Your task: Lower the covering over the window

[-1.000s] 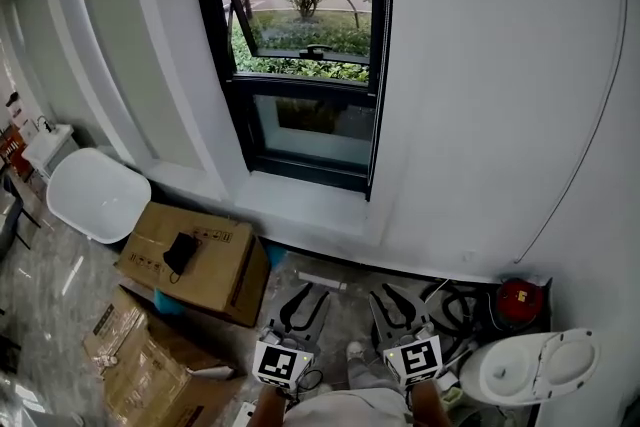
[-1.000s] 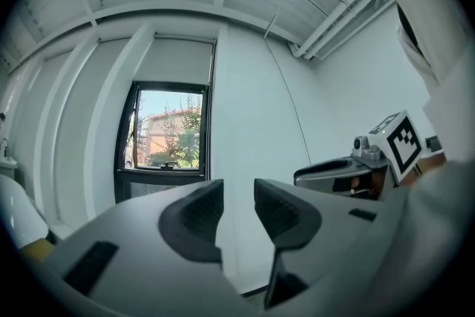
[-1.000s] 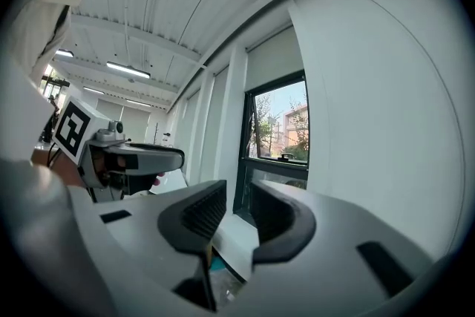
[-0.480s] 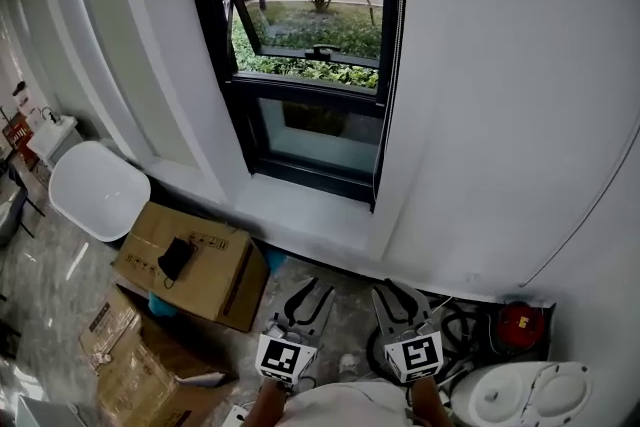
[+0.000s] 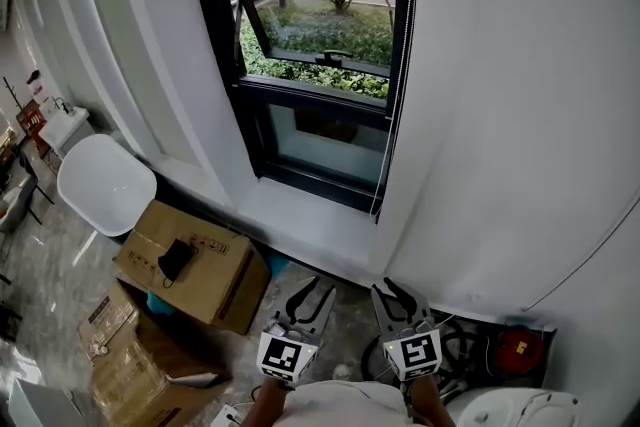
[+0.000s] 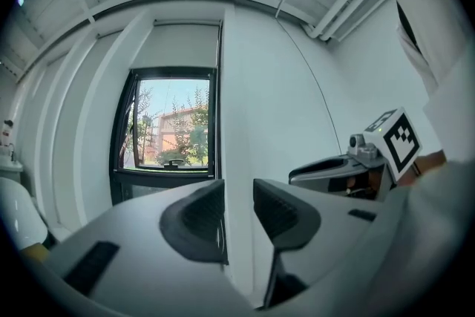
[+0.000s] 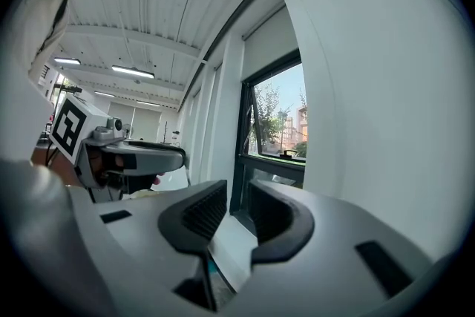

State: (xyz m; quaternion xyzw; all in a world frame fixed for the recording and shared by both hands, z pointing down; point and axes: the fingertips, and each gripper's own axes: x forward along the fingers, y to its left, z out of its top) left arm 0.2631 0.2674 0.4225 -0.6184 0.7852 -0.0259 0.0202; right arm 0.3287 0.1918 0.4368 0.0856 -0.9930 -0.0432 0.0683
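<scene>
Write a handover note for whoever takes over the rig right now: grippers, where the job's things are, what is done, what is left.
Left gripper: open, empty.
Right gripper: open, empty, jaws have just been closing slightly.
Both are held low before the window, touching nothing.
Covering: looks raised above the glass. Its pull cord hangs down the frame's right side.
Done: nothing lowered yet.
Left: probably grip the cord and bring the covering down.
</scene>
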